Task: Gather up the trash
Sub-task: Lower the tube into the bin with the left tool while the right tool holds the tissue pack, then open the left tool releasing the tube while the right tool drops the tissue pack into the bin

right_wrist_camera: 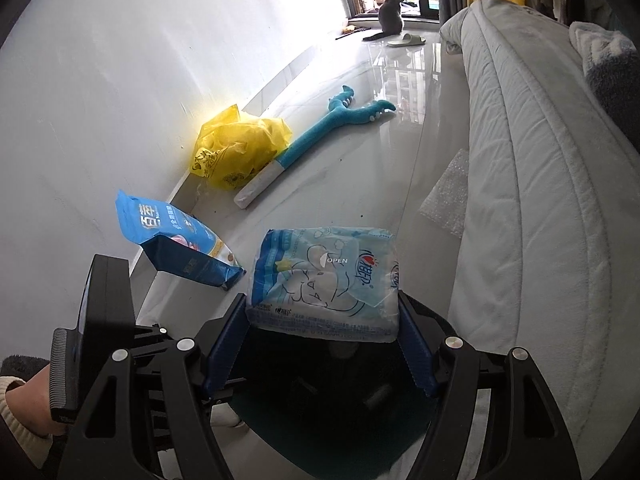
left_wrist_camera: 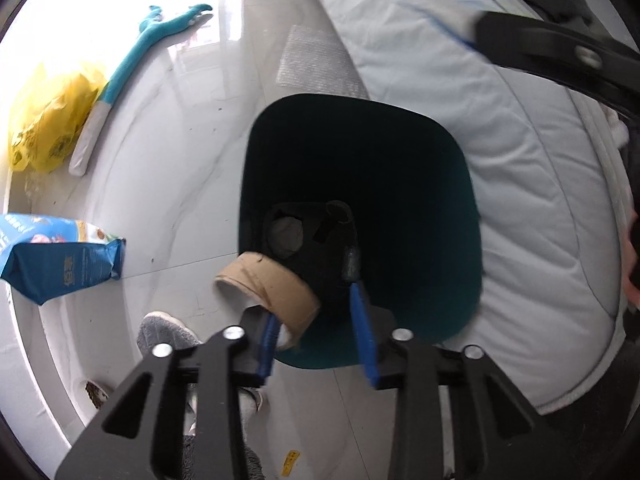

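Both tongs hang over the dark teal bin (left_wrist_camera: 400,184). On the left, the left gripper (left_wrist_camera: 320,320) has its blue fingers spread; the cardboard tape roll (left_wrist_camera: 268,288) leans on the left finger only, above the bin's rim. On the right, the right gripper (right_wrist_camera: 322,344) pinches a pale blue tissue pack (right_wrist_camera: 324,280) from both sides, above the bin (right_wrist_camera: 320,420).

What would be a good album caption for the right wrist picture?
Right gripper holds a tissue pack over a dark bin; a grey cat sits far off.
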`<action>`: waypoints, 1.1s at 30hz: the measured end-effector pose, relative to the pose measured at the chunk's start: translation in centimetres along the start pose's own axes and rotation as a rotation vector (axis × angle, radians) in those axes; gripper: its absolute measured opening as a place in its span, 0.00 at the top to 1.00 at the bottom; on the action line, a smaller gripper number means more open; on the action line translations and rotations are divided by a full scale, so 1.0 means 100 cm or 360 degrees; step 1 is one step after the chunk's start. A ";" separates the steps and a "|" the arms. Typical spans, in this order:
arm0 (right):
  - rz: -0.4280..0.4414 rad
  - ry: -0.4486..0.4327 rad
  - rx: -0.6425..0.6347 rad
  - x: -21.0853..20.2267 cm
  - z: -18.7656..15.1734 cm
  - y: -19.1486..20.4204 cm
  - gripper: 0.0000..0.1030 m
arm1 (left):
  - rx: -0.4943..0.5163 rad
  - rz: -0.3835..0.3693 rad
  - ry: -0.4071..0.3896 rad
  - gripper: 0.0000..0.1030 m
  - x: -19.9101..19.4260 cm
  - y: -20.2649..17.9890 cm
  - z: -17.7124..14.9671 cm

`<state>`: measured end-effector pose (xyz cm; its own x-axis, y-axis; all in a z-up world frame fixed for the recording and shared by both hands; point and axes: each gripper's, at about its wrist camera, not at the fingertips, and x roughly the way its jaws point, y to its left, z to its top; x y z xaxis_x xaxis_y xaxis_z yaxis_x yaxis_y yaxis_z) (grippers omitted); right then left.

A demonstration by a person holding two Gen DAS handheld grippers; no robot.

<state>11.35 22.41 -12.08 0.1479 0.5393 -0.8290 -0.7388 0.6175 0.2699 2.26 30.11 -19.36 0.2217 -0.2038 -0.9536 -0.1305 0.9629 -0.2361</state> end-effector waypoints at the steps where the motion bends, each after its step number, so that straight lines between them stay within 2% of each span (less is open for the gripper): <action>1: -0.0008 0.0008 -0.0002 0.003 0.000 0.001 0.30 | 0.0017 -0.0012 0.0003 0.71 0.000 -0.001 -0.001; 5: -0.0030 0.0037 -0.0008 0.012 0.001 0.005 0.30 | 0.0013 -0.0054 0.0008 0.67 -0.002 0.001 -0.003; 8: -0.0050 0.0081 -0.0022 0.022 0.000 0.007 0.30 | 0.0032 -0.0030 0.0010 0.67 -0.003 0.002 -0.004; 9: -0.0057 0.0096 -0.0025 0.027 -0.001 0.009 0.30 | 0.0020 -0.0027 0.0015 0.64 -0.003 0.004 -0.004; 11: -0.0070 0.0131 -0.0026 0.035 -0.002 0.009 0.30 | 0.0021 -0.0025 0.0014 0.63 -0.003 0.005 -0.004; 16: -0.0094 0.0224 -0.0016 0.056 -0.009 0.008 0.30 | 0.0024 0.0010 -0.0054 0.63 -0.014 0.009 -0.003; 20: -0.0111 0.0310 -0.0015 0.072 -0.015 0.008 0.30 | 0.0047 0.0028 -0.0161 0.63 -0.029 0.007 0.001; 23: -0.0130 0.0363 -0.0020 0.082 -0.022 0.007 0.30 | 0.0048 0.0056 -0.0265 0.55 -0.044 0.005 0.004; 33: -0.0157 0.0496 -0.0058 0.105 -0.036 0.008 0.29 | 0.0077 0.0073 -0.0625 0.52 -0.098 0.000 0.011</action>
<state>9.97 26.52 -22.34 0.0157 0.2730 -0.9619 -0.7548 0.6342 0.1677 1.15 32.31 -9.79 0.5705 -0.0863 -0.8168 -0.1050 0.9786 -0.1768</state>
